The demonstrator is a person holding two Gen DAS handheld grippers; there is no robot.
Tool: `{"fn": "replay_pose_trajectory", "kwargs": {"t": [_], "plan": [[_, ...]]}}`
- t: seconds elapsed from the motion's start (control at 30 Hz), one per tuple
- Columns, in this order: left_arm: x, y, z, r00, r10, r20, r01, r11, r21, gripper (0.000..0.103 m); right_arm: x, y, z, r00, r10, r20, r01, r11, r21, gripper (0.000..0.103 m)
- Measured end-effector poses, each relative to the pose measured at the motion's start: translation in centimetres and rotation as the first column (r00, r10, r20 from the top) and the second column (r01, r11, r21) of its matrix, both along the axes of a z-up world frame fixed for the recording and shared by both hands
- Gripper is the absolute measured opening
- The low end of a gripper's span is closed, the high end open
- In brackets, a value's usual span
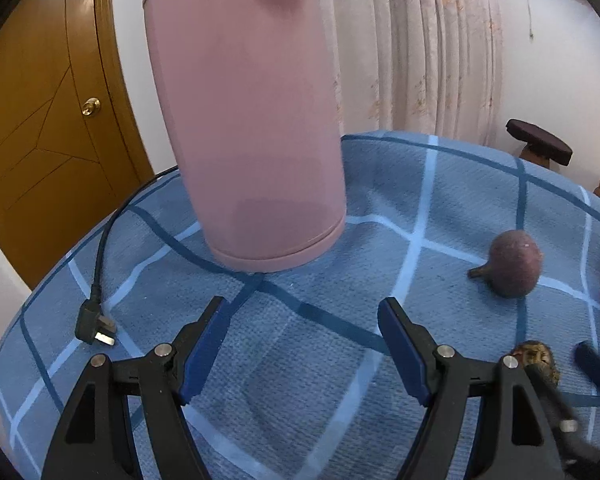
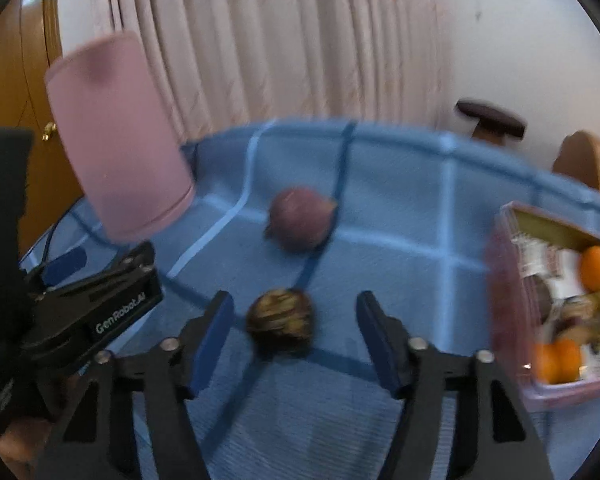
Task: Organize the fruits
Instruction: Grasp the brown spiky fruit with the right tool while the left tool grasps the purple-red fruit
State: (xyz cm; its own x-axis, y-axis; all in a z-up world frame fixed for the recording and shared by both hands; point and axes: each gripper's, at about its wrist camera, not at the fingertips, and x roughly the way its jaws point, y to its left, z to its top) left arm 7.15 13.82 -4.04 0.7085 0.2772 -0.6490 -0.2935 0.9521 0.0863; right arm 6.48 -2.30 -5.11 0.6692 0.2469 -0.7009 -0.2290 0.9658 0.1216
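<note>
Brown wrinkled fruit (image 2: 281, 323) between the right gripper (image 2: 296, 320) pads

Jaws apart, seemingly not touching it in the blur; left gripper (image 1: 302, 346) wide apart over blue cloth (image 1: 320, 400).

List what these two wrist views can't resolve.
- Pink kettle: top cut off by the left wrist frame edge.
- Box contents: right wrist view, motion blur; only oranges are recognisable.
- Brown fruit: blurred there; in the left wrist view partly behind the gripper's arm.

Pink kettle (image 1: 244, 120) at upper left; blue tablecloth (image 1: 440, 208) checked in dark and pale lines. Purple fruit (image 1: 514, 264), brown mottled fruit (image 2: 281, 322), orange fruits (image 2: 596, 268) at right
</note>
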Motion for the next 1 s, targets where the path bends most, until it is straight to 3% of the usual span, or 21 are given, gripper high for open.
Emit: {"fn": "replay_pose_trajectory", "kwargs": {"t": [0.1,0.23,0.37,0.5,0.63,0.83,1.0], "plan": [[0.1,0.1,-0.1,1.0,0.001,-0.008,-0.001,1.0,-0.005,0.078,1.1,0.4,-1.2,0.997,0.002,-0.077,-0.002,1.0,0.0,0.046],[0.2,-0.4,0.0,1.0,-0.022,-0.006,0.023,1.0,0.01,0.078,0.7,-0.6,-1.1,0.997,-0.005,-0.077,0.009,0.999,0.051,0.046],[0.0,-1.1,0.3,0.998,-0.061,0.014,0.061,0.998,0.0,0.078,-0.7,-2.2,0.3,0.997,-0.078,0.016,0.077,0.994,0.076,0.046],[0.0,-2.7,0.6,0.988,-0.142,0.06,0.145,0.989,-0.035,0.078,-1.5,-2.8,2.0,0.973,-0.159,0.168,0.166,0.986,-0.026,0.046],[0.8,-4.8,0.6,0.971,-0.233,0.049,0.236,0.969,-0.066,0.078,-1.8,-4.0,3.3,0.94,-0.203,0.274,0.231,0.97,-0.073,0.046],[3.4,-8.7,0.4,0.949,-0.316,0.007,0.316,0.949,-0.021,0.078,-2.0,-6.5,4.4,0.901,-0.294,0.319,0.319,0.948,-0.026,0.046],[6.2,-10.5,0.2,0.929,-0.371,-0.001,0.369,0.924,-0.104,0.079,-1.2,-7.6,4.2,0.896,-0.34,0.286,0.356,0.935,-0.004,0.046]]}}
